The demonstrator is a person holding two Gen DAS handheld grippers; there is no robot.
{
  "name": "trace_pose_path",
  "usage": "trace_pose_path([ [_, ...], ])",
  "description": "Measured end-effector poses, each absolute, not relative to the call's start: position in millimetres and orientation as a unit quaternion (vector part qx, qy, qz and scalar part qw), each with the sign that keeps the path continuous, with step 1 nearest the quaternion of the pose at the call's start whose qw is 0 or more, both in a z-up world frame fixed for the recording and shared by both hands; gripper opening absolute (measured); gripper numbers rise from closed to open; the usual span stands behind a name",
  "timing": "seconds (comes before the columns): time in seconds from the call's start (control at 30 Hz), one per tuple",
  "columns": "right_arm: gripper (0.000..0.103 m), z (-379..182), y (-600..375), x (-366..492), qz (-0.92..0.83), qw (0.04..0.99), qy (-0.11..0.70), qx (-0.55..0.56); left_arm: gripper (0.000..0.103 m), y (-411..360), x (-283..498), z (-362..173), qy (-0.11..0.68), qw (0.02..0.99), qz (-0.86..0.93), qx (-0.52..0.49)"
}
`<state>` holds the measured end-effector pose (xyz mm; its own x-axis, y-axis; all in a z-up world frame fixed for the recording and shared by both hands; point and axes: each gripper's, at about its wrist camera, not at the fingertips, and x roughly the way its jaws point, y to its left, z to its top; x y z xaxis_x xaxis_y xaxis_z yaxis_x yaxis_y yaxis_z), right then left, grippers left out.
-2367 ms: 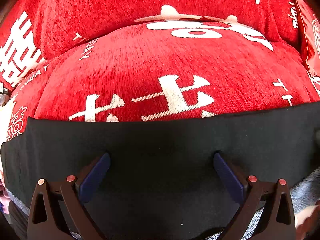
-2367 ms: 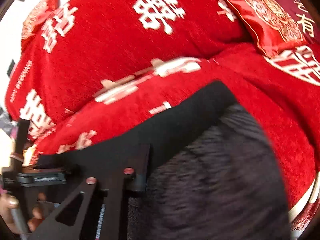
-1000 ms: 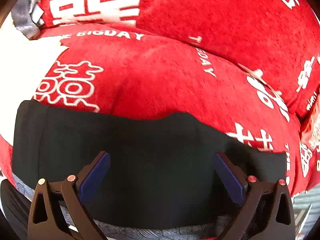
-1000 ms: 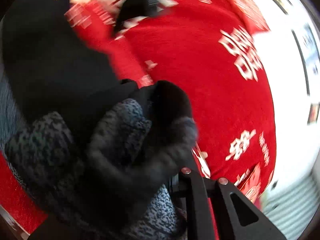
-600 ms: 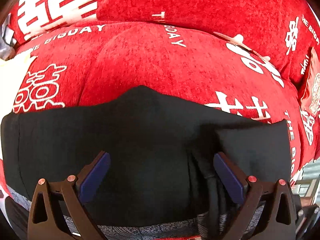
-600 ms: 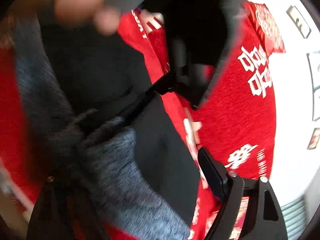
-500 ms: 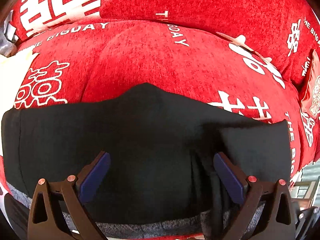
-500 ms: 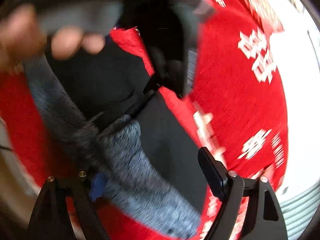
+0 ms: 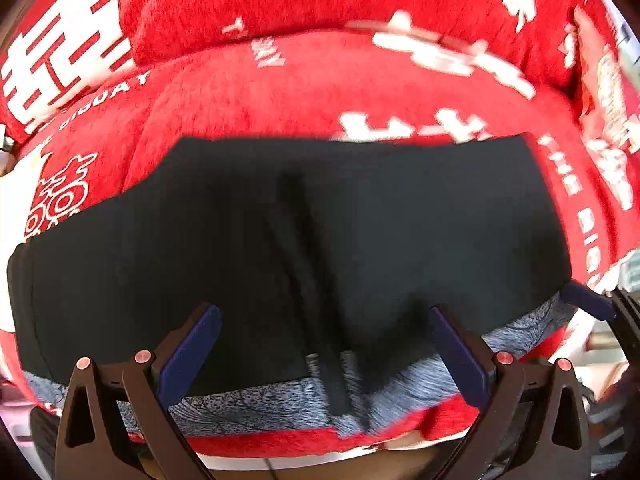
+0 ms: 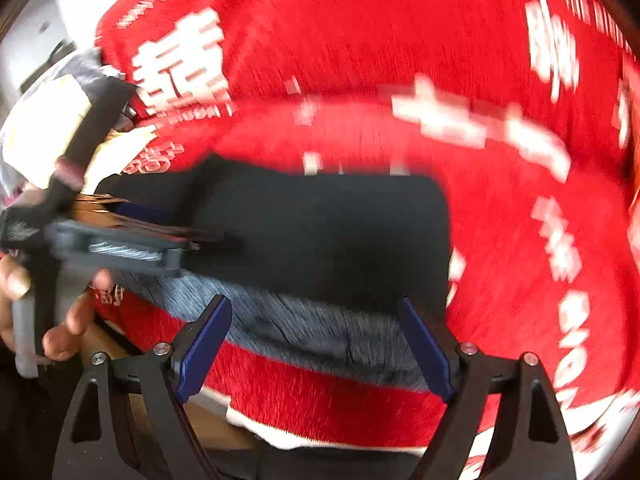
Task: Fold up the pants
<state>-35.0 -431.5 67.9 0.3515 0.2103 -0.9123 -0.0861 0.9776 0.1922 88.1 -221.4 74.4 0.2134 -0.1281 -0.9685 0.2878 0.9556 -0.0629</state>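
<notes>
Lying folded across the seat of a red plush sofa cover printed with white characters (image 9: 304, 92), a pair of black pants with a grey marled fleece lining (image 9: 320, 240) spreads directly below and ahead of both hand-held tools. The left gripper (image 9: 324, 348), black-framed with blue pads, hangs over the near edge of the garment with its jaws spread wide and nothing between the pads — a dark vertical crease in the cloth runs up from the gap between them, and a strip of the grey lining shows along the hem just under the fingertips. The right gripper (image 10: 316, 344) is likewise splayed, its pads clear of the fabric and pinching nothing, poised above the lining band at the pants' near right corner; the right-hand edge of the black cloth ends just beyond its right finger. In the right wrist view the left tool's body appears off to the left, gripped by a person's hand (image 10: 60, 320), over the garment's far end. The right wrist view is blurred, so finer folds cannot be made out.
</notes>
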Motion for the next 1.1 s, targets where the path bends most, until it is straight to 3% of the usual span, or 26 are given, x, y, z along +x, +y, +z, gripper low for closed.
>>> trace_pose_path([
  [0.07,0.086,55.3,-438.4,-37.8,0.086,0.812,0.573,0.07,0.103,-215.3,90.5,62.9,0.63,0.764,-0.136,0.043],
  [0.2,0.087,84.1,-447.2,-45.8,0.099,0.837,0.532,0.087,0.103,-208.2,92.7,60.1,0.633,0.761,-0.138,0.018],
  [0.53,0.088,61.0,-421.6,30.0,0.058,0.826,0.559,-0.039,0.103,-208.8,88.8,60.2,0.624,0.771,-0.126,0.025],
  [0.63,0.096,54.9,-428.2,62.1,0.049,0.818,0.572,-0.018,0.103,-209.9,90.2,58.8,0.623,0.772,-0.125,0.021],
  [0.97,0.103,38.7,-424.5,82.8,0.053,0.8,0.596,-0.043,0.103,-210.4,90.5,58.6,0.617,0.777,-0.121,0.023],
  [1.1,0.103,56.7,-430.0,91.6,0.022,0.8,0.599,-0.017,0.103,-198.3,89.5,66.2,0.624,0.773,-0.116,-0.002],
])
